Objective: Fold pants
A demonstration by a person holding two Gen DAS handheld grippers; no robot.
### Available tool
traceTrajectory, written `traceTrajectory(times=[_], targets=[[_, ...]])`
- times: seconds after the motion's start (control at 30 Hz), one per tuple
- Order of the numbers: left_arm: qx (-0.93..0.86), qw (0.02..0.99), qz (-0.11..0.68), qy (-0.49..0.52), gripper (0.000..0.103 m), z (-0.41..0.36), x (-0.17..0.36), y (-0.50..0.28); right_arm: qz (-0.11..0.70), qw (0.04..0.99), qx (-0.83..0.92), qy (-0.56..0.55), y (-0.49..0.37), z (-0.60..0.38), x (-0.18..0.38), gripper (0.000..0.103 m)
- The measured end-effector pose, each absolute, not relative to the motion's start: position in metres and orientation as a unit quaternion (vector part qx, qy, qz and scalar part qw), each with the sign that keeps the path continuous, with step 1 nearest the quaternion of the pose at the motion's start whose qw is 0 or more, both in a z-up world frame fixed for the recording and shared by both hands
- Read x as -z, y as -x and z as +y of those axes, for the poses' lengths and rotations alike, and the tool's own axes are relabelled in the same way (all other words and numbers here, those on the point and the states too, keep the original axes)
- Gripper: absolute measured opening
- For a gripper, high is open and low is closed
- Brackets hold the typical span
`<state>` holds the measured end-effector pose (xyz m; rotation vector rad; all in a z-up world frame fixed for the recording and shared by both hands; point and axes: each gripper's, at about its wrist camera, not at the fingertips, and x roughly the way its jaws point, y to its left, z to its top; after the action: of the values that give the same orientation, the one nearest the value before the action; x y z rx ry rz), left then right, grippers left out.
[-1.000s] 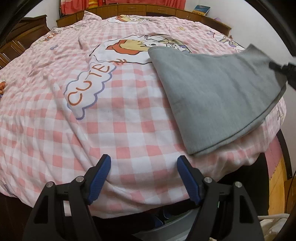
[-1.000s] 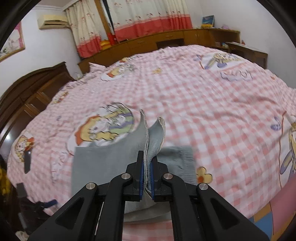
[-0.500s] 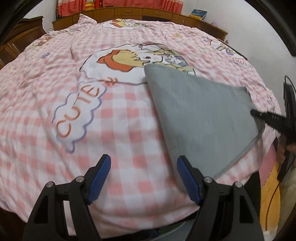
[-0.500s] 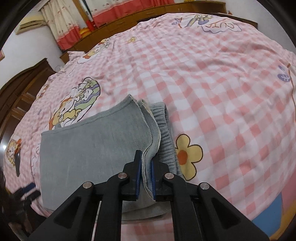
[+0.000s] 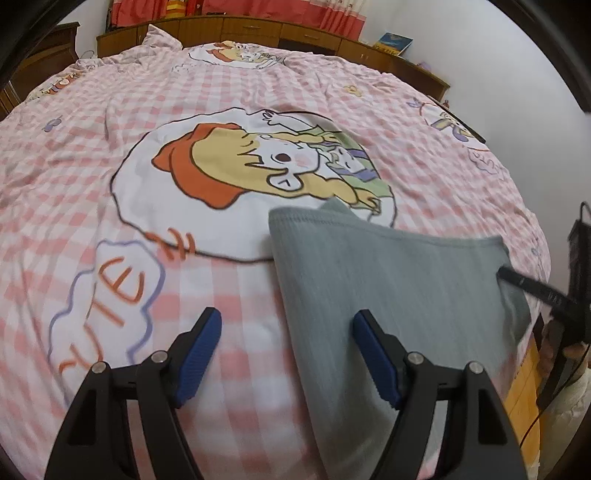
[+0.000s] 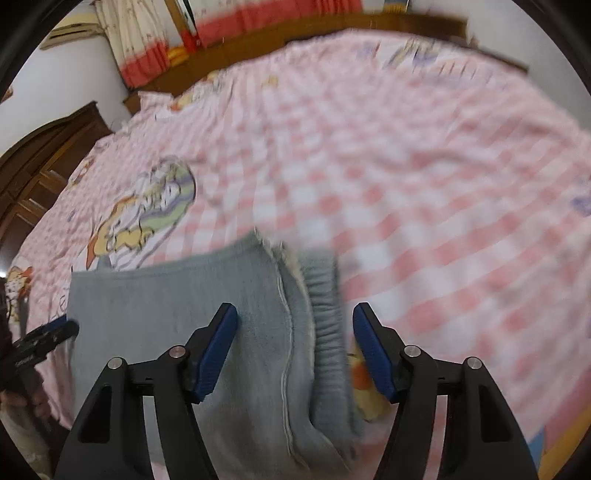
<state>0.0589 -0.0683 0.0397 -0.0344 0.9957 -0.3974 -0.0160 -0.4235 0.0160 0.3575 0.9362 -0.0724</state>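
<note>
While the folded grey pants (image 6: 221, 332) lie beneath the right gripper (image 6: 293, 350), just opened and released, the left gripper (image 5: 286, 356), also empty-jawed, straddles their far edge.

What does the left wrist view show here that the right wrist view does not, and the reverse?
Left wrist only: the whole cartoon print on the bedspread, orange lettering, a book on the far cabinet. Right wrist only: the pants' elastic waistband, a wall air conditioner, a dark wardrobe. Both: the folded grey pants on the pink checked bedspread, each tool open, jaws apart.
</note>
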Motion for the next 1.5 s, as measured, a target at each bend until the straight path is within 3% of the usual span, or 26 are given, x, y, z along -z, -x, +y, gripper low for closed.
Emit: traceTrajectory(times=[0.23, 0.33, 0.37, 0.43, 0.47, 0.53, 0.63, 1.03, 1.23, 1.37, 1.5], targets=[[0.205, 0.859, 0.468, 0.037, 0.081, -0.079, -0.030, -0.087, 0.423, 0.890, 0.012, -0.168, 0.008, -0.426, -0.001, 0.067], [0.221, 0.858, 0.461, 0.057, 0.078, -0.086, -0.028, -0.091, 0.405, 0.899, 0.022, -0.164, 0.014, -0.426, 0.000, 0.058], [0.227, 0.858, 0.457, 0.059, 0.075, -0.088, -0.028, -0.090, 0.397, 0.903, 0.028, -0.164, 0.017, -0.425, -0.001, 0.052], [0.243, 0.858, 0.448, 0.061, 0.053, -0.094, -0.029, -0.085, 0.375, 0.911, 0.033, -0.171, 0.026, -0.423, -0.007, 0.036], [0.245, 0.859, 0.445, 0.061, 0.050, -0.096, -0.030, -0.084, 0.367, 0.913, 0.035, -0.172, 0.029, -0.422, -0.010, 0.031], [0.249, 0.863, 0.436, 0.062, 0.030, -0.097, -0.034, -0.080, 0.351, 0.921, 0.041, -0.167, 0.036, -0.420, -0.017, 0.025], [0.250, 0.866, 0.426, 0.083, 0.015, -0.091, -0.042, -0.075, 0.329, 0.927, 0.038, -0.178, 0.045, -0.418, -0.029, 0.017], [0.265, 0.899, 0.329, 0.118, 0.012, -0.042, -0.128, -0.005, 0.238, 0.957, -0.019, -0.164, 0.094, -0.365, -0.113, 0.014], [0.226, 0.919, 0.304, 0.107, 0.013, 0.011, -0.172, 0.004, 0.245, 0.951, -0.079, -0.171, 0.076, -0.324, -0.136, 0.014], [0.199, 0.925, 0.319, 0.062, 0.013, 0.033, -0.175, -0.021, 0.265, 0.948, -0.093, -0.148, 0.042, -0.296, -0.128, 0.014], [0.188, 0.914, 0.352, 0.070, 0.013, 0.052, -0.143, -0.063, 0.307, 0.936, -0.092, -0.147, 0.001, -0.285, -0.101, 0.014]])
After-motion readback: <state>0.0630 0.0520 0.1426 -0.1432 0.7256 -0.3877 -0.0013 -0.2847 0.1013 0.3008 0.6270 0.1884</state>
